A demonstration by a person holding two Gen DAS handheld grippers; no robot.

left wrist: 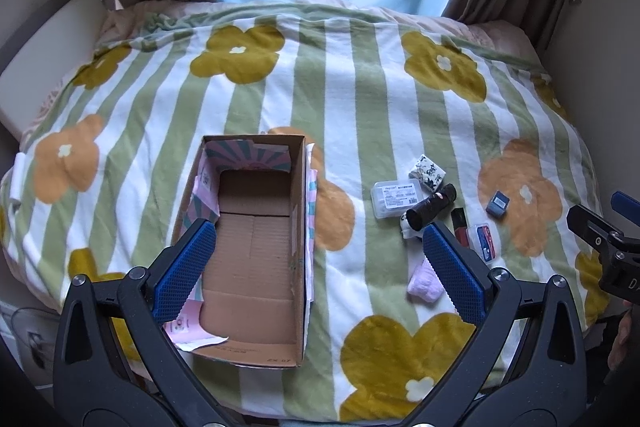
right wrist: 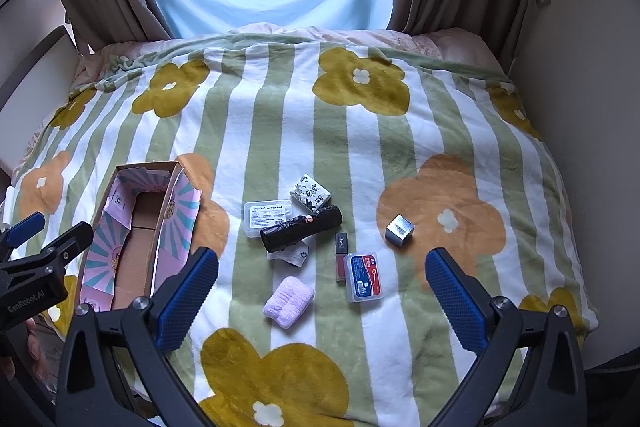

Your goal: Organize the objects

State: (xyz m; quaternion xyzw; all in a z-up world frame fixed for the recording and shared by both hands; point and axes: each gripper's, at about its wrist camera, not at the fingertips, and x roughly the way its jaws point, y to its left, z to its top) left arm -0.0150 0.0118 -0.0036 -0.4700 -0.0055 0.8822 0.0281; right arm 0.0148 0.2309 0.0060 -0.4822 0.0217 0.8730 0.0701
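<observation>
The cardboard box (left wrist: pixel 256 247) lay empty on the bed (left wrist: pixel 360 99), under the left gripper (left wrist: pixel 320 259), jaws spread wide, nothing held. To its right, small items were clustered: clear case (right wrist: pixel 267 218), black roll (right wrist: pixel 302 234), pink cloth (right wrist: pixel 289 301), silver cube (right wrist: pixel 399 230). The right gripper (right wrist: pixel 322 291) hovered released above them. Loose outliers are best lifted first, one per grasp.

An open cardboard box (left wrist: pixel 256 247) with nothing inside sits on the striped flower blanket (left wrist: pixel 344 99) near its front edge. The left gripper (left wrist: pixel 316 239) hangs spread wide above it. Toward the blanket's right edge lie a black roll (left wrist: pixel 430 207), a clear plastic case (left wrist: pixel 394 199) and a pink cloth (left wrist: pixel 424 281).
</observation>
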